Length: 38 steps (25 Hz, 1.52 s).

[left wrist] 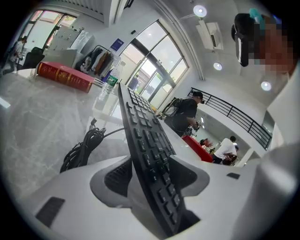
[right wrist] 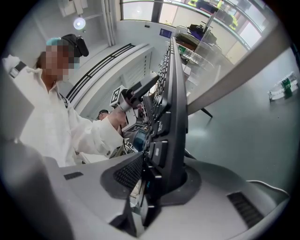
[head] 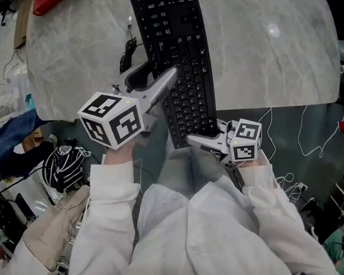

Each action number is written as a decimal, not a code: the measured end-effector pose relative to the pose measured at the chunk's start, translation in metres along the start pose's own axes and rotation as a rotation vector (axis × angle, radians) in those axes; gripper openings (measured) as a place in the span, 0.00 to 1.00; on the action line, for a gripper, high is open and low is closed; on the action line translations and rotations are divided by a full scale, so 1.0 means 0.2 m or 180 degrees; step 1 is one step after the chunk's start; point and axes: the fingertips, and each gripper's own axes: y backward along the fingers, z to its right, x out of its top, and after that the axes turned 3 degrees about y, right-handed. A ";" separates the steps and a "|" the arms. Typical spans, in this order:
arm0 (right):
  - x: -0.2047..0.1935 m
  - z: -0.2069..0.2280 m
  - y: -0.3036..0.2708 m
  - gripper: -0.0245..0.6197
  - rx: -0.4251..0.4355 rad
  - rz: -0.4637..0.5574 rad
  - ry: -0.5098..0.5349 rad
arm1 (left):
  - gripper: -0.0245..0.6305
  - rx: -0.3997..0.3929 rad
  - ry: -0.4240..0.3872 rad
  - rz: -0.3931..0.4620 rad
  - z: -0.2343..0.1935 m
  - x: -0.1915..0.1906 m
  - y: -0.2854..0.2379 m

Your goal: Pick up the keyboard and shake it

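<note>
Far end of keyboard beyond head view's top edge.

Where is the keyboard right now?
Head view, centre: the keyboard stretches over the marble table, its near end past the edge, held by the left tongs and the right tongs.

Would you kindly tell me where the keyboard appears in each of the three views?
Head view: the keyboard runs down from top centre.
Left gripper view: centre, slanting up between the jaws of the left gripper.
Right gripper view: centre, edge-on, between the jaws of the right gripper.
Shared landmark: the left gripper, visible in all three views.
</note>
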 end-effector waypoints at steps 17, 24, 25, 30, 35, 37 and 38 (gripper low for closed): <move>-0.01 0.02 -0.01 0.22 0.0111 -0.0044 -0.0055 | 0.40 -0.0333 0.0236 0.0007 -0.02 0.06 -0.03; -0.01 0.00 -0.02 0.21 0.0109 -0.0040 -0.0072 | 0.40 -0.0346 0.0238 -0.0031 0.00 0.06 -0.02; -0.01 0.00 -0.02 0.21 0.0111 -0.0041 -0.0071 | 0.40 -0.0376 0.0274 -0.0026 0.00 0.06 -0.02; -0.01 0.00 -0.02 0.21 0.0100 -0.0063 -0.0103 | 0.40 -0.0519 0.0515 0.0043 0.01 0.07 -0.01; -0.01 0.00 -0.02 0.21 0.0098 -0.0064 -0.0126 | 0.48 -0.0547 0.0572 0.0011 0.02 0.06 -0.01; -0.01 0.00 -0.02 0.21 0.0100 -0.0067 -0.0123 | 0.48 -0.0566 0.0605 0.0007 0.03 0.06 -0.01; -0.01 0.00 -0.02 0.21 0.0104 -0.0069 -0.0123 | 0.48 -0.0587 0.0617 0.0005 0.03 0.05 -0.01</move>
